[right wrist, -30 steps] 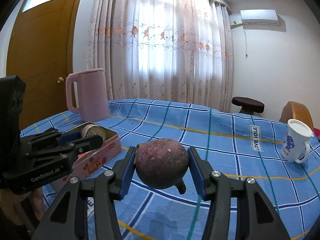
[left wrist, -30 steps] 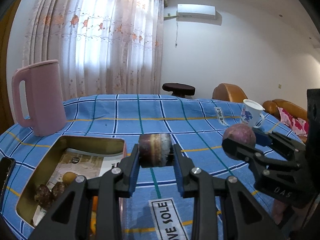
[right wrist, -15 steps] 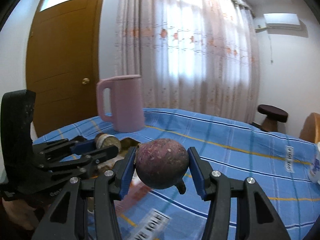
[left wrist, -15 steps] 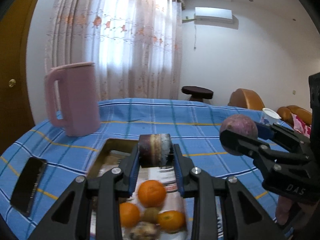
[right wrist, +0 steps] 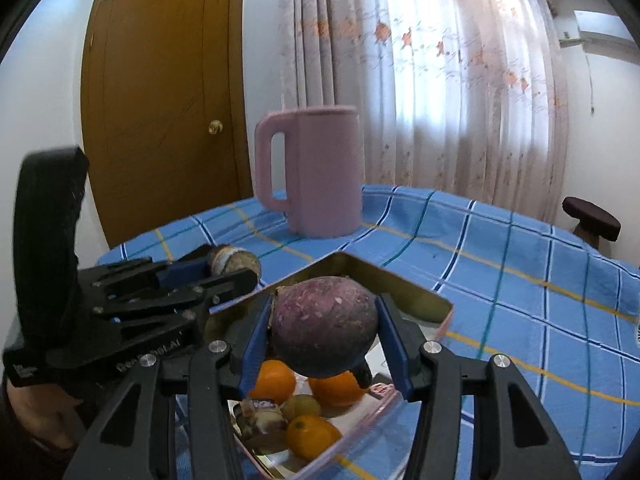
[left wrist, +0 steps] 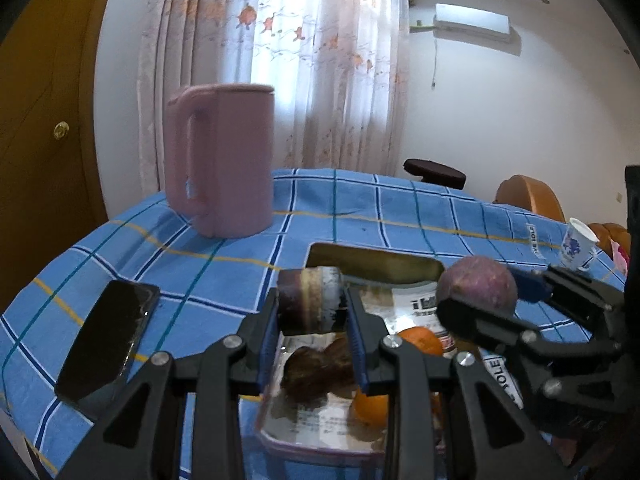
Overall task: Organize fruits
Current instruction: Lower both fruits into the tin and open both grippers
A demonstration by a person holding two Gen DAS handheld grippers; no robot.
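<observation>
A tin [right wrist: 404, 294] sits on the desk [right wrist: 520, 280] with oranges [right wrist: 276, 380] in it. A jug [right wrist: 320, 172] stands behind it, a phone [left wrist: 106, 340] lies to its left, and a cup [left wrist: 578, 244] stands far right.

A: Tin [left wrist: 376, 258] floor half-covered by the left gripper [left wrist: 312, 322]. That brown lump [left wrist: 320, 364]? Too blurred to name.

B: Right view, the purple fruit [right wrist: 324, 330] masks the oranges [right wrist: 276, 382]; tin's near corner cut off.
</observation>
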